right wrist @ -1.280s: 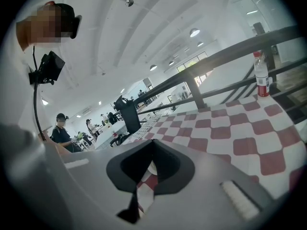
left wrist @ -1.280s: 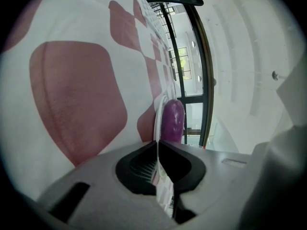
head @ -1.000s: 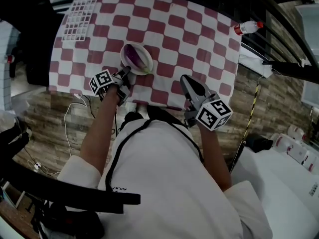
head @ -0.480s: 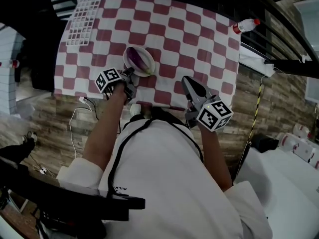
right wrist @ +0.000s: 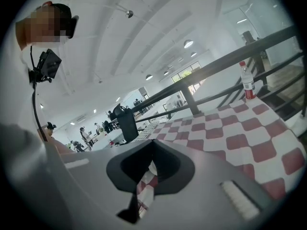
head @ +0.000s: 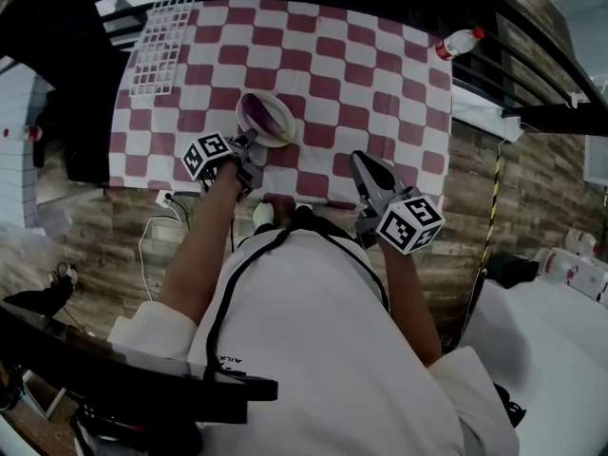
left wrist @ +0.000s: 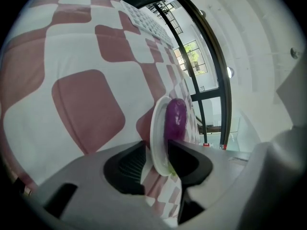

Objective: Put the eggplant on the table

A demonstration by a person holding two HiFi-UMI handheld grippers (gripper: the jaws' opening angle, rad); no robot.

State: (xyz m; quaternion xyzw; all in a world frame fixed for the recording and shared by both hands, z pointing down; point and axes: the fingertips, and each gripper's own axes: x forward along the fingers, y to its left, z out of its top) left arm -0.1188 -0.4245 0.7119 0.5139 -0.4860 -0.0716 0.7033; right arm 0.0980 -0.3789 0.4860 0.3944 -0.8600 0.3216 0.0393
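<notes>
A purple eggplant (head: 257, 114) lies on a white plate (head: 277, 133) that rests on the red-and-white checked tablecloth (head: 361, 74). My left gripper (head: 248, 142) is at the plate's near rim. In the left gripper view the plate (left wrist: 157, 128) stands edge-on between the jaws with the eggplant (left wrist: 175, 118) on it. The jaws of the left gripper (left wrist: 156, 159) are opening, and a gap shows beside the rim. My right gripper (head: 365, 169) hovers over the table's near edge, away from the plate. In its own view the right gripper (right wrist: 152, 146) is shut with nothing in it.
A white wire rack (head: 160, 44) lies at the table's far left corner. A plastic bottle with a red cap (head: 457, 43) lies at the far right corner. Dark railings run behind the table, and a white cable (head: 152, 240) trails on the wooden floor at left.
The left gripper stays at the plate's near rim. The right gripper has shifted only slightly near the table's front edge.
</notes>
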